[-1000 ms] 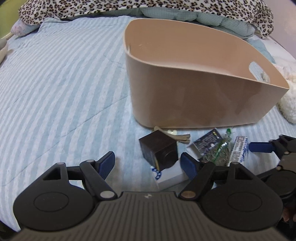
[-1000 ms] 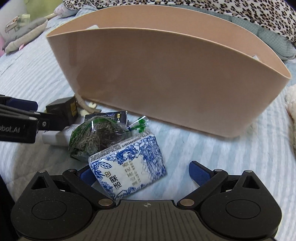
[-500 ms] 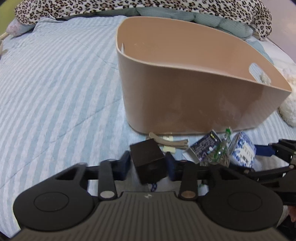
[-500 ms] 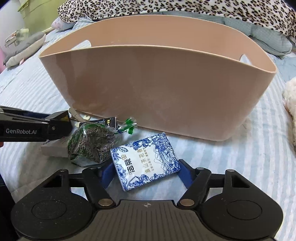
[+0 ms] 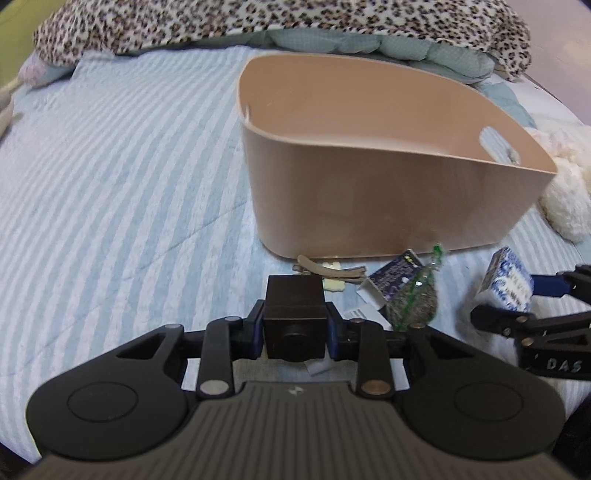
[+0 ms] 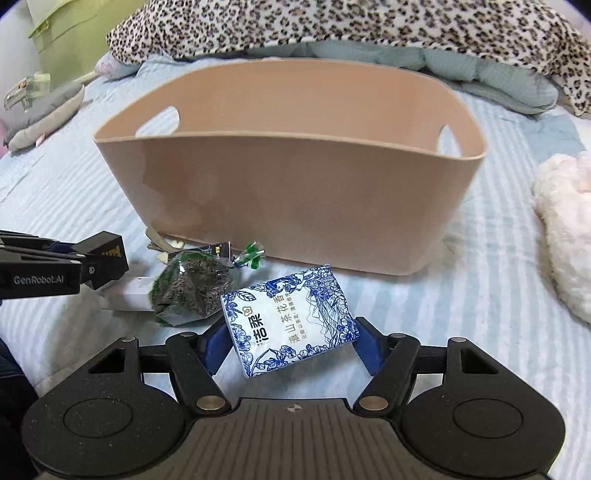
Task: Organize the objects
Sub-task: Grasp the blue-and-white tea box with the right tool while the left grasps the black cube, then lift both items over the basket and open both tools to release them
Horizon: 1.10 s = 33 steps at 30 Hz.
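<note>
A tan plastic bin with handle cut-outs stands on the striped bed; it also shows in the right wrist view. My left gripper is shut on a dark brown cube box, lifted off the bed in front of the bin. My right gripper is shut on a blue-and-white tissue pack, also raised; the pack shows in the left wrist view. A green-tied bag of dried leaves, a dark printed packet, a white box and beige hair clips lie before the bin.
A leopard-print blanket and pale quilt lie behind the bin. A fluffy white plush sits at the right. A grey soft toy lies far left. Striped bedding stretches left of the bin.
Both grippers closed, the left on the brown cube box and the right on the tissue pack, and lifted them off the bed. The views have pulled back and up from the bin.
</note>
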Tool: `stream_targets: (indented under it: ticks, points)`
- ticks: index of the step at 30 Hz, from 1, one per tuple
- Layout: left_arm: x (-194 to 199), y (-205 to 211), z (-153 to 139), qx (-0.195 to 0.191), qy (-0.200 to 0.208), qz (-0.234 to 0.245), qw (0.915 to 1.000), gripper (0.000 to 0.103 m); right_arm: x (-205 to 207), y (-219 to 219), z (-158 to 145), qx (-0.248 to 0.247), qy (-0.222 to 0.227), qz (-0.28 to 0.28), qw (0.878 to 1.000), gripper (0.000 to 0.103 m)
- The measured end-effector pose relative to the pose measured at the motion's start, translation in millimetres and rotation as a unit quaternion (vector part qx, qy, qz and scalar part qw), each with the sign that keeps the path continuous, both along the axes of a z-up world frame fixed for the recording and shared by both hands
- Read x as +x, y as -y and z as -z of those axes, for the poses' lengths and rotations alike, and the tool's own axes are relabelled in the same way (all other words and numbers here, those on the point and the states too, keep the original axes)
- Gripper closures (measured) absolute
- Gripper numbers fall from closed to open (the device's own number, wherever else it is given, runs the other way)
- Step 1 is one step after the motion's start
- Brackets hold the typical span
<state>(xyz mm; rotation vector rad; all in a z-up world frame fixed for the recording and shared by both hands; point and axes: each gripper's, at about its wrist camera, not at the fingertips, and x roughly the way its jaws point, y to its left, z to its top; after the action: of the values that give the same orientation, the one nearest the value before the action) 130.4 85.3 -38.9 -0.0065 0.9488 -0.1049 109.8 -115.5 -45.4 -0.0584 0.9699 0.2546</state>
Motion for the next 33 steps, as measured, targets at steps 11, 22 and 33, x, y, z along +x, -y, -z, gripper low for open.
stream_targets:
  ticks: [11, 22, 33]
  points:
    - [-37, 28, -40, 0.008, 0.052, 0.034, 0.998, 0.07, -28, 20, -37, 0.013, 0.055, 0.021, 0.998, 0.036]
    - [-52, 41, -100, 0.02, 0.129, 0.047, 0.9903, 0.07, -45, 42, -100, 0.028, 0.139, 0.032, 0.989, 0.036]
    - [-27, 59, -139, 0.027, 0.19, 0.053, 0.98, 0.07, -19, 37, -147, 0.033, 0.213, 0.036, 0.976, 0.036]
